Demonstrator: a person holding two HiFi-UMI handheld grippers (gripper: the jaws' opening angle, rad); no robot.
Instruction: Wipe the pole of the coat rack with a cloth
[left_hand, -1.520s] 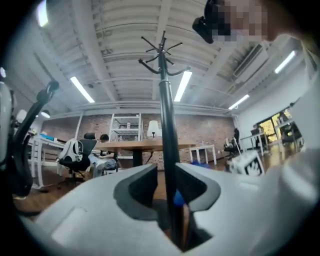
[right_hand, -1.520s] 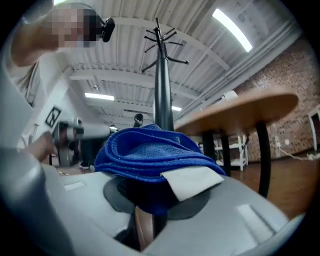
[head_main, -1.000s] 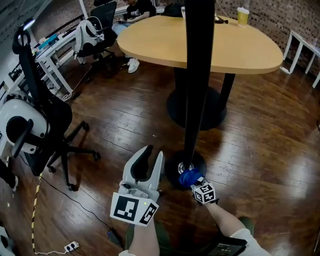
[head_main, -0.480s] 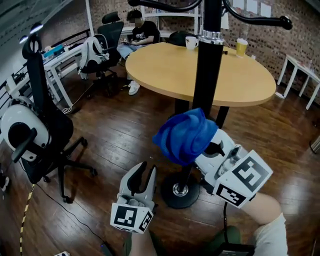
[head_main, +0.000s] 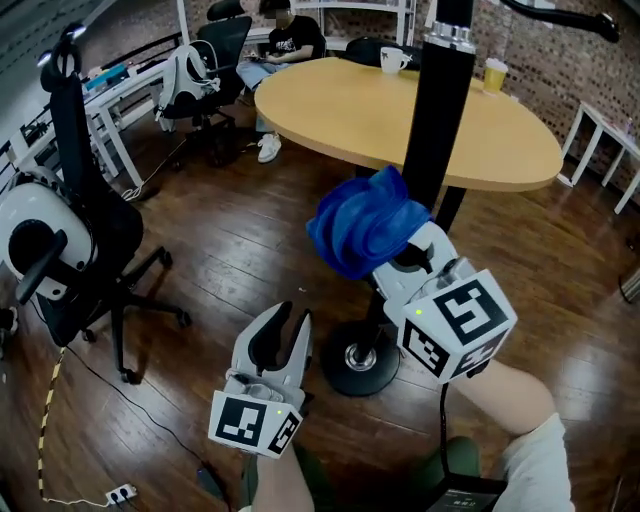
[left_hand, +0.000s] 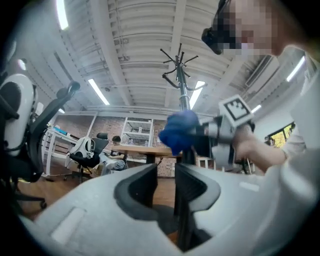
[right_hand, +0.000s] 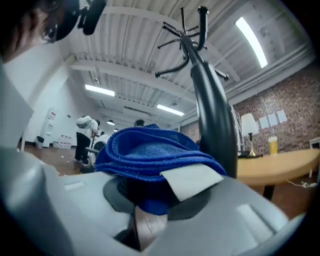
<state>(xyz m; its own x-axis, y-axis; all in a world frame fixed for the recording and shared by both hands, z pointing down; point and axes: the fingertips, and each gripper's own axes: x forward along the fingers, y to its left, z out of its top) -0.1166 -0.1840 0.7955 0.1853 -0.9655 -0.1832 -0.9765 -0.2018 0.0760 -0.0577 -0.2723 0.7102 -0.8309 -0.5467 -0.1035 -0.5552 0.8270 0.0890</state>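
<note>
My right tongs clamp the cloth beside the pole; my left tongs sit apart, empty. The bunched cloth could snag and pull free.

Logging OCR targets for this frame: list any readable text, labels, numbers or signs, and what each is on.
Nothing here reads as legible text.
White tag on the bunched blue cloth: no print visible.
Cubes on the left gripper and right gripper: black-and-white square marker patterns, no letters or numbers.
White print on the seated person's black shirt: too small to read.
Papers on the brick wall: too small to read.
</note>
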